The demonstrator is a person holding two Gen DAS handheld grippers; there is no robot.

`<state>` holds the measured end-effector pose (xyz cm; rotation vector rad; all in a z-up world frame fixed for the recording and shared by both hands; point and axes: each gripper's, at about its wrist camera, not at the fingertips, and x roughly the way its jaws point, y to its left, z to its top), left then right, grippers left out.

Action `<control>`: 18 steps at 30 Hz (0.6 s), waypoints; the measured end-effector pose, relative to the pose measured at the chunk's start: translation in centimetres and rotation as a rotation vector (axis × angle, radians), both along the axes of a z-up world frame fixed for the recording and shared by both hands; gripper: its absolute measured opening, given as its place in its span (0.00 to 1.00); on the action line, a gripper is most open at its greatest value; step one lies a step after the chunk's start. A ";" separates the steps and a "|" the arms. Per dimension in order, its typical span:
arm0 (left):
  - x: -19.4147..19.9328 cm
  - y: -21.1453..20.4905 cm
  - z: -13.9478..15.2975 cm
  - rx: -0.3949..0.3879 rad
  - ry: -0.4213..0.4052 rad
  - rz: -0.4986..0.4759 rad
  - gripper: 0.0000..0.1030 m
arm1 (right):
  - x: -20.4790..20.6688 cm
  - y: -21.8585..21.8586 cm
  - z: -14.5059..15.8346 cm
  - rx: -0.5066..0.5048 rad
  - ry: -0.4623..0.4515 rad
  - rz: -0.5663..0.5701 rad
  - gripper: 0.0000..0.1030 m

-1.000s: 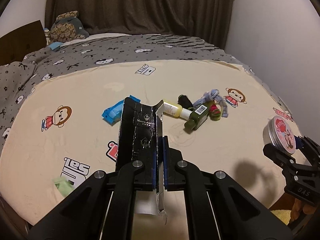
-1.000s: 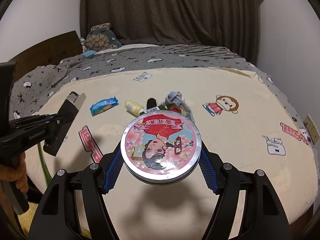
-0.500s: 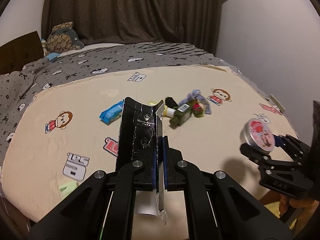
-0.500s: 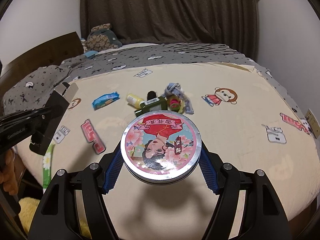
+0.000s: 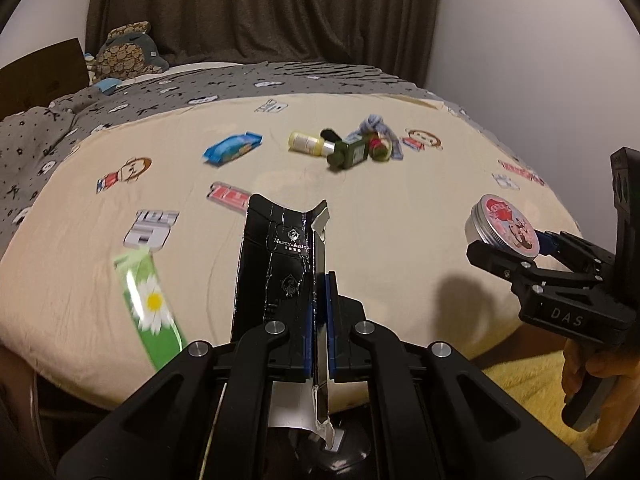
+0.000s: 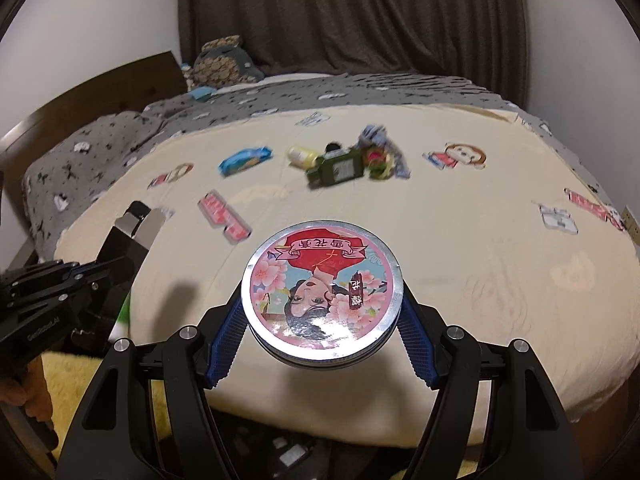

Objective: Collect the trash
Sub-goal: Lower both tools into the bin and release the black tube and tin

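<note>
Your left gripper [image 5: 319, 312] pinches the black carton [image 5: 276, 264] and your right gripper [image 6: 322, 336] clamps the round tin [image 6: 322, 296], both above the bed [image 5: 400, 216] edge; keep both level while carrying them to the bin, unseen here.

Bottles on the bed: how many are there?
2: a yellow bottle lying beside a dark green bottle, both in the cluster mid-bed. The rags there may hide more.
</note>
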<state>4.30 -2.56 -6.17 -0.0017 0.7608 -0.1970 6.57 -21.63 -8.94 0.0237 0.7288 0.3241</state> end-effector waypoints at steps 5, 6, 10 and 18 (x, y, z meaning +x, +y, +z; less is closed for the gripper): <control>-3.2 0.0 -1.5 0.005 0.025 -0.034 0.04 | -3.3 1.0 -1.1 -0.017 0.026 0.052 0.69; -3.8 0.0 -2.0 0.004 0.038 -0.042 0.04 | -4.0 1.0 -1.5 -0.021 0.036 0.061 0.69; -5.6 0.1 -5.1 -0.004 0.126 -0.065 0.04 | -6.1 1.5 -3.5 -0.024 0.100 0.079 0.69; -7.4 0.1 -11.3 -0.017 0.297 -0.097 0.04 | -8.1 2.0 -8.9 -0.056 0.245 0.054 0.69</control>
